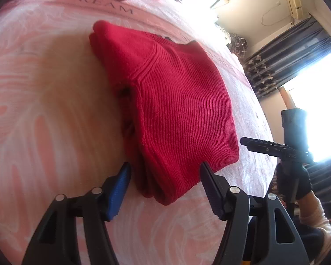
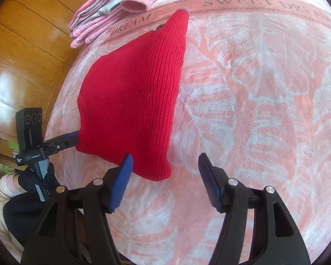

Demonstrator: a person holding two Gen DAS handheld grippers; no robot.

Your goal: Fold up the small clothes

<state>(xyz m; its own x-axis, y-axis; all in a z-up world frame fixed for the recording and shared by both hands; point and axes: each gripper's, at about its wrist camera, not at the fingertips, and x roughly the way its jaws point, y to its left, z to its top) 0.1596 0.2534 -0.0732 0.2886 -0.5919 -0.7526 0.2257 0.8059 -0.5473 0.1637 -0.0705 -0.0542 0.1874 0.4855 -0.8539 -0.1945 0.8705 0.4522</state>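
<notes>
Lying folded on a pink leaf-patterned blanket [image 2: 253,92] printed with "SWEET DREAM": red knit sweater [image 1: 165,101], layered edges stacked at its near end in the left wrist view. Left gripper [image 1: 165,172] held low at that near end, jaws apart, blue pad [image 1: 119,190] just beside the folded layers on one side, black finger [image 1: 211,187] at the sweater's corner on the other; contact with the cloth not determinable. Right gripper [image 2: 165,165] positioned over the blanket at the sweater's other near corner, jaws apart, nothing clamped between them, corner of the knit lying between the fingers. Gloved hand [image 2: 36,178] seen gripping the left tool's handle in the right wrist view. Pile of pink clothes [image 2: 103,15] resting at the far edge of the blanket, well apart from the sweater. Wooden panelling [image 2: 26,50] beyond the bed; dark curtain [image 1: 297,50] by a bright window.
</notes>
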